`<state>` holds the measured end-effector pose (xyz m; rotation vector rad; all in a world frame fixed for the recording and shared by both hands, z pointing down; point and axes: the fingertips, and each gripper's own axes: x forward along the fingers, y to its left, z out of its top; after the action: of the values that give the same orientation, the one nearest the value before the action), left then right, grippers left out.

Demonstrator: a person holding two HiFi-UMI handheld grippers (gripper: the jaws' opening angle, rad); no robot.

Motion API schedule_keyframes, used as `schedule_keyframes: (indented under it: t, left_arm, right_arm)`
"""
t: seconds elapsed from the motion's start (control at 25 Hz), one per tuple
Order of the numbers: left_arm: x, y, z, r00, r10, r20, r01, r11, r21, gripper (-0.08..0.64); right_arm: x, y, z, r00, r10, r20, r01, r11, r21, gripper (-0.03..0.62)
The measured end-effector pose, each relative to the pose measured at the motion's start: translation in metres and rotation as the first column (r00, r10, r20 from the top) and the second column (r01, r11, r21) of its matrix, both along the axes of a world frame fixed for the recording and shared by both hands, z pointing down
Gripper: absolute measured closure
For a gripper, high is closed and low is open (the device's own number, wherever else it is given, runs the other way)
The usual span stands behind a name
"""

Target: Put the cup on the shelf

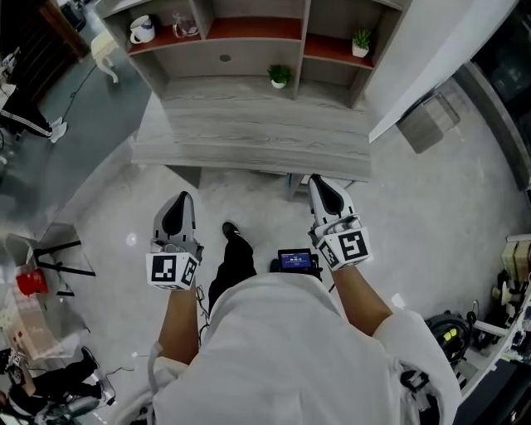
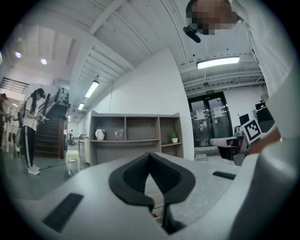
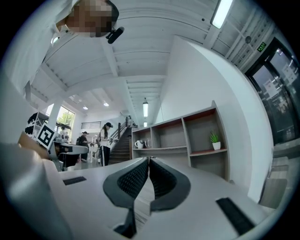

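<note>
Both my tools are closed with nothing in them, the left tool [image 1: 184, 196] and right tool [image 1: 316, 179] held out near the front edge of the counter [image 1: 249, 133]. The white cup [image 1: 142, 31] sits on the shelf [image 1: 249, 29] in the left compartment, beside a glass [image 1: 184, 25].

text: none legible | signs: green ceiling sign [image 3: 261, 46] (too small to read)

Left gripper [image 2: 150, 154] closed, shelf [image 2: 123, 151] ahead — perhaps cup [image 2: 100, 134]
</note>
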<state>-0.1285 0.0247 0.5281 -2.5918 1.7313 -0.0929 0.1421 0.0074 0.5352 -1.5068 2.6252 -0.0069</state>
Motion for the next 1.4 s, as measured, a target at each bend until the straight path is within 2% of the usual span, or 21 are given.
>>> schedule_keyframes:
  t: [0.24,0.56,0.92,1.16,1.4]
  left_arm:
    - [0.009,0.039,-0.014,0.999,-0.033,0.026,0.033,0.999,0.025,0.552]
    - [-0.011,0.066,-0.007,0.995,-0.096,-0.023,0.096,0.995,-0.019,0.552]
    - [-0.022,0.060,-0.001,0.997,-0.034,-0.069,0.032,0.999,-0.024,0.552]
    - [-0.041,0.062,-0.001,0.997,0.000,-0.074,-0.002,0.999,-0.036,0.552]
    - [-0.055,0.062,-0.006,0.996,0.027,-0.084,-0.029,0.999,-0.032,0.552]
  right_arm:
    - [0.007,0.028,-0.002,1.000,-0.014,-0.001,0.014,1.000,0.019,0.557]
    - [-0.004,0.049,0.000,1.000,-0.015,0.003,0.015,1.000,-0.001,0.558]
    - [-0.023,0.065,-0.004,0.999,0.018,-0.040,-0.018,1.000,-0.002,0.558]
    - [-0.047,0.071,-0.004,0.999,0.044,0.006,-0.043,0.998,-0.044,0.558]
    - [-0.065,0.073,-0.012,0.999,0.043,-0.013,-0.043,0.999,-0.027,0.560]
